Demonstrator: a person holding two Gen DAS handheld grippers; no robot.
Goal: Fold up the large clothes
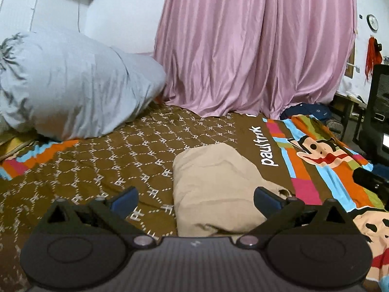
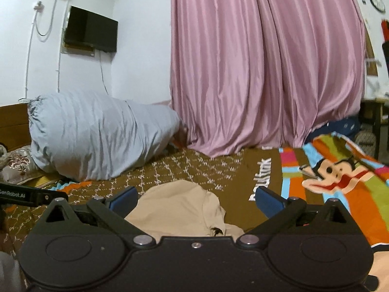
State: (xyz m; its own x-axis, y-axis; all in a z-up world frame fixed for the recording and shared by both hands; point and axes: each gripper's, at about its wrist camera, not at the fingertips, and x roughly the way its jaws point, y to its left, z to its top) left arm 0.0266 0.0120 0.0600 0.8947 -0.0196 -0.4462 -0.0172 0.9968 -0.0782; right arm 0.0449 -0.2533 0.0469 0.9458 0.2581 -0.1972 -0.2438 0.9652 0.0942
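Beige garment (image 1: 214, 189), folded bundle on brown patterned bedsheet (image 1: 97, 160): ahead and below both grippers, long axis running away. Left gripper (image 1: 195, 198) released, empty; right gripper (image 2: 195, 197) likewise. Neither clearly nearer.

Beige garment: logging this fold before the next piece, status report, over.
Left gripper open, empty. Right gripper open, empty. Beige garment folded, lying on the bedspread, untouched. Nothing in the way.
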